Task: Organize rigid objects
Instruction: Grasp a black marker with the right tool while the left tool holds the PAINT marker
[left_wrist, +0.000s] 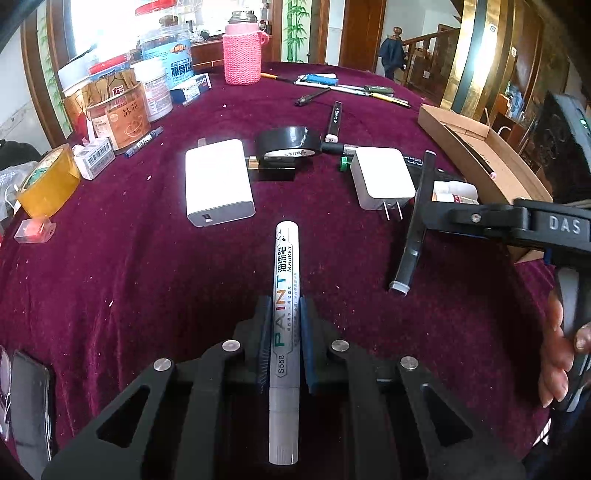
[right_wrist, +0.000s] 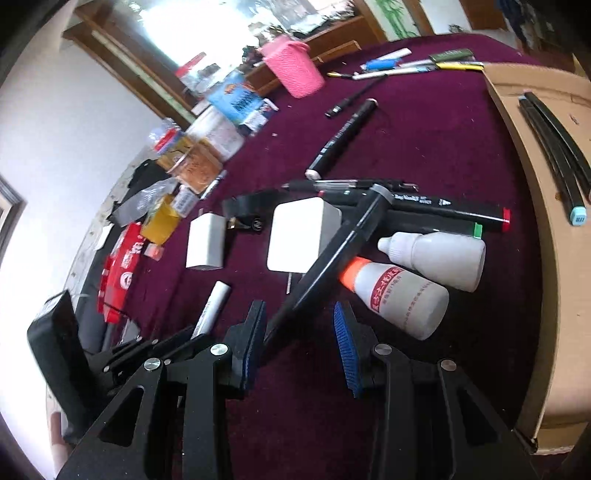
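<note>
Paint marker (left_wrist: 284, 332) is clamped lengthwise between the closed left gripper (left_wrist: 283, 343) pads, above the maroon tablecloth (left_wrist: 129, 277). Right gripper (right_wrist: 300, 350) fingers are spread around a black marker (right_wrist: 332, 251). Farther right, a cardboard tray (right_wrist: 535, 147) is located.

The silver paint marker (left_wrist: 283, 325) is covered along both flanks by the left gripper's (left_wrist: 283, 343) pads, and its small print is too fine to read. At three o'clock the right gripper (left_wrist: 480, 221) runs out past the frame edge, so its far half is lost. A black marker (right_wrist: 332, 254) slips behind one pad (right_wrist: 255, 347) of that gripper; whether it touches is unclear. At four o'clock the cardboard box (right_wrist: 546, 332) is cut off.
</note>
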